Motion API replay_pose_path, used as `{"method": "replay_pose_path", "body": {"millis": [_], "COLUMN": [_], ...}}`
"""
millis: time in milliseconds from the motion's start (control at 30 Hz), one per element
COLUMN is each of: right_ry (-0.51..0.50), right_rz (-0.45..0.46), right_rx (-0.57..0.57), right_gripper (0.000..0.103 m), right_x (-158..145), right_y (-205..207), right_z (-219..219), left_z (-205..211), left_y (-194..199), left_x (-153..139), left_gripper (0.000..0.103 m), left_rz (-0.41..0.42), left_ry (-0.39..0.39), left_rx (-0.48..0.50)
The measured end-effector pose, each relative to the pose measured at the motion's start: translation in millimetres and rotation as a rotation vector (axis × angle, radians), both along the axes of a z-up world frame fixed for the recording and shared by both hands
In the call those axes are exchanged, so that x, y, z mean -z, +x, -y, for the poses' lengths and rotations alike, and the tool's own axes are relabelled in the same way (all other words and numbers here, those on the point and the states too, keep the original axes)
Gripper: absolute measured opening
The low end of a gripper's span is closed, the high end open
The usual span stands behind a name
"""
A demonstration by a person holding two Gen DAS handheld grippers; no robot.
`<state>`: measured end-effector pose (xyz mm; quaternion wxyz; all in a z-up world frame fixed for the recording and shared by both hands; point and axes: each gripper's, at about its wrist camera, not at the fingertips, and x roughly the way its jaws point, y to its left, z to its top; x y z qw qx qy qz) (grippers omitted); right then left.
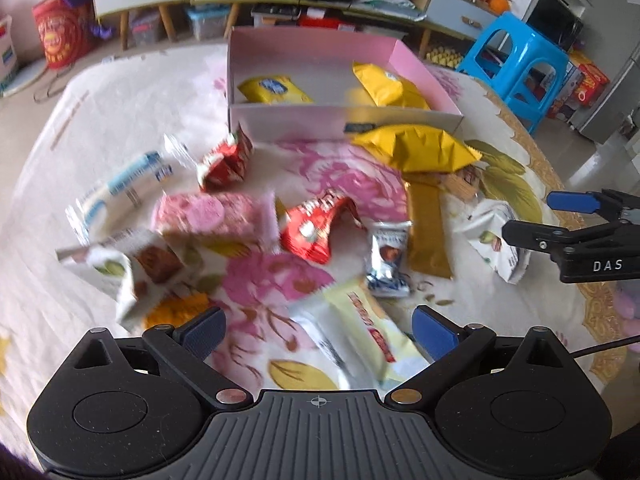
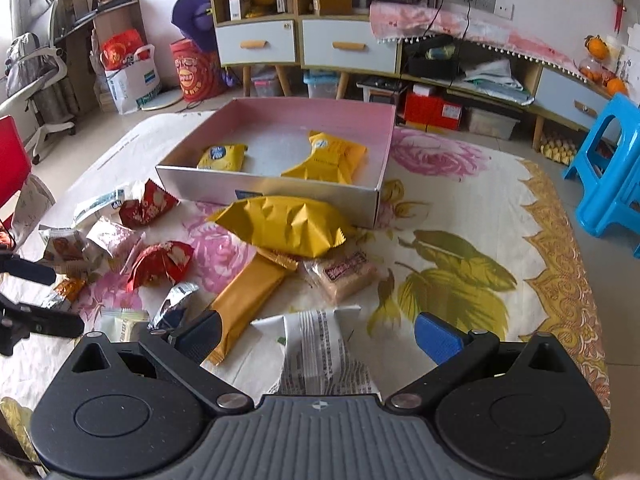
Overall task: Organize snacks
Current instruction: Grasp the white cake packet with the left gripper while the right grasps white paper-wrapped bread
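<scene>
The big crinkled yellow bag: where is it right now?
The big yellow bag lies on the floral cloth just outside the pink box's front wall, centre of the right wrist view, overlapping the long gold bar's far end.

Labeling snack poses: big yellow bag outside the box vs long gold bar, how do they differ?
The big yellow bag is puffy, wide and crinkled, lying close to the pink box; the gold bar is flat, narrow and smoother, nearer the right gripper. The bag overlaps the bar's far end. Both lie outside the box.
</scene>
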<state>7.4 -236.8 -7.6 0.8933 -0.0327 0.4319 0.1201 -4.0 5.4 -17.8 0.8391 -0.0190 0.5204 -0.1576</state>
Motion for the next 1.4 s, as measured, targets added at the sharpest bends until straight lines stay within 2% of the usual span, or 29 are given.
{"method": "replay_pose_path", "body": {"millis": [367,600,767,1000,1133,1267,1333,1400], "right_ry": [-0.039,-0.054,-0.058,-0.078,-0.085,-0.091,-0.094,-0.095], "right_rz": [-0.09,-0.119,-0.129,-0.126,-0.129,-0.113,-0.109,-0.11], "right_rx": [0.012,0.002,0.006,0.012,0.006,-0.006,-0.011,-0.016], "right_gripper": [0.095,0.095,0.095,0.095,0.094,0.089,0.083,0.075], "right_x": [18.7,26.6,28.4,30.2,32.2,31.1,30.7,31.1], "right_y": [6.5,7.0,7.4,8.4,9.1,9.9,10.5,11.0], "right_z": [-6.5,-12.2,-12.4,-10.5,-13.5,-18.5,-20.8,-22.2], "left_z": [22.6,33.2,33.2,14.0,11.0,15.9,18.5,20.5], "left_y": [7.0,11.6,11.5,6.9,3.4,1.8,1.4,0.4], "left_x": [24.7,33.3,38.0,38.9,38.9,35.2,34.0,32.9], "left_gripper": [0.099,0.099,0.099,0.099,0.098,0.086,0.08,0.068], "left_rz": [-0.106,-0.099,-0.097,-0.068,-0.04,-0.02,-0.011,0.003], "left_ry": [0.008,0.054,0.097,0.127,0.11,0.089,0.093,0.11], "left_rx": [-0.015,-0.011,0.03,0.054,0.084,0.115,0.123,0.129]}}
